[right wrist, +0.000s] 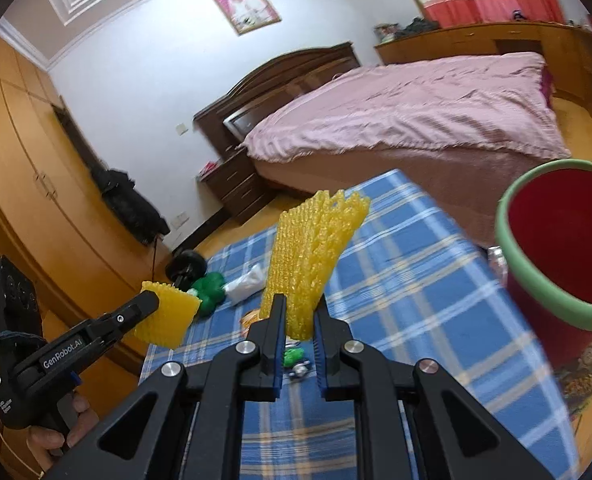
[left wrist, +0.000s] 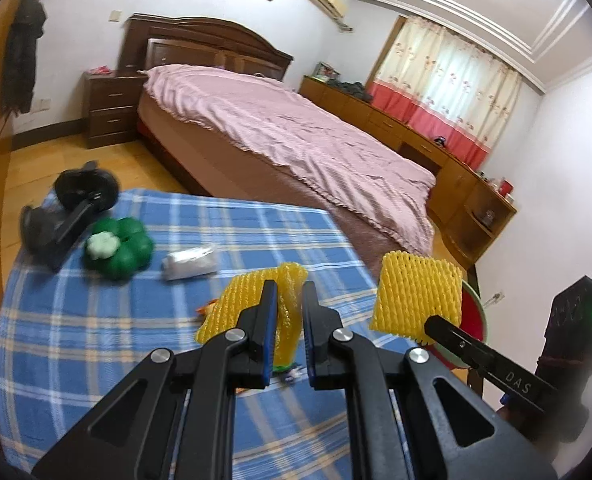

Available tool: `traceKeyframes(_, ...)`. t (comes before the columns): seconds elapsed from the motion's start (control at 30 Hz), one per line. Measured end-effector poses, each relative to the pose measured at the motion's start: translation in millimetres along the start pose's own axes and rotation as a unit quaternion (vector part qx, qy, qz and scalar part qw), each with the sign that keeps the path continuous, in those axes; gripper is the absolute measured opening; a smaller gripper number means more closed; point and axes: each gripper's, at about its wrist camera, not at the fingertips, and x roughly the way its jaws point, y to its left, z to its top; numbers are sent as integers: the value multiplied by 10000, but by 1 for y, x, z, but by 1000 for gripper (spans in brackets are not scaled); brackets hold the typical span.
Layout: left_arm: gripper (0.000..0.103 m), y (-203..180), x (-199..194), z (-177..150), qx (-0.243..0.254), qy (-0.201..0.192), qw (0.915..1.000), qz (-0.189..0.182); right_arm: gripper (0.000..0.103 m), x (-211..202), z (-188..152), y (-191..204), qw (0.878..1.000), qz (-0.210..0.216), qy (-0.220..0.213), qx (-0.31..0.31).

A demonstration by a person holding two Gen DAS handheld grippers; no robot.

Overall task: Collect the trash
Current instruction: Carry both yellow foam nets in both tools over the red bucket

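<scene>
Left gripper (left wrist: 289, 292) clenched on a yellow foam fruit net (left wrist: 287, 312), right gripper (right wrist: 300, 308) pinching a second foam net (right wrist: 312, 256), both above the blue plaid tablecloth (left wrist: 95, 360), red bin with green rim (right wrist: 536, 272) just beside the right net

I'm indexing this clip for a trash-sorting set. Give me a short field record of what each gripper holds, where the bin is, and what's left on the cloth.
left gripper: shut on a yellow foam net
right gripper: shut on a second yellow foam net
bin: red bucket with green rim, right of the table, nothing visible inside
surface: blue plaid cloth
left on cloth: white crumpled wrapper, green flower-shaped item, small scraps beneath the grippers
</scene>
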Motion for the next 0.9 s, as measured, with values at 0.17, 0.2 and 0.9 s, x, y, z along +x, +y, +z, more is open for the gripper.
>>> traceKeyframes(0.17,11,-36,14,7,301,89,9993,-219,14,-26,4,-22,9994,-227,-248,130)
traceKeyframes(0.2,11,-44,17,8,355,99,9989,-289,14,-29,5,-26,9991,-299,-263,160)
traceKeyframes(0.9,11,-207,125,-8,1367,819,9763,-1466,14,-88,26,-162,9805,-1450,-761,1086)
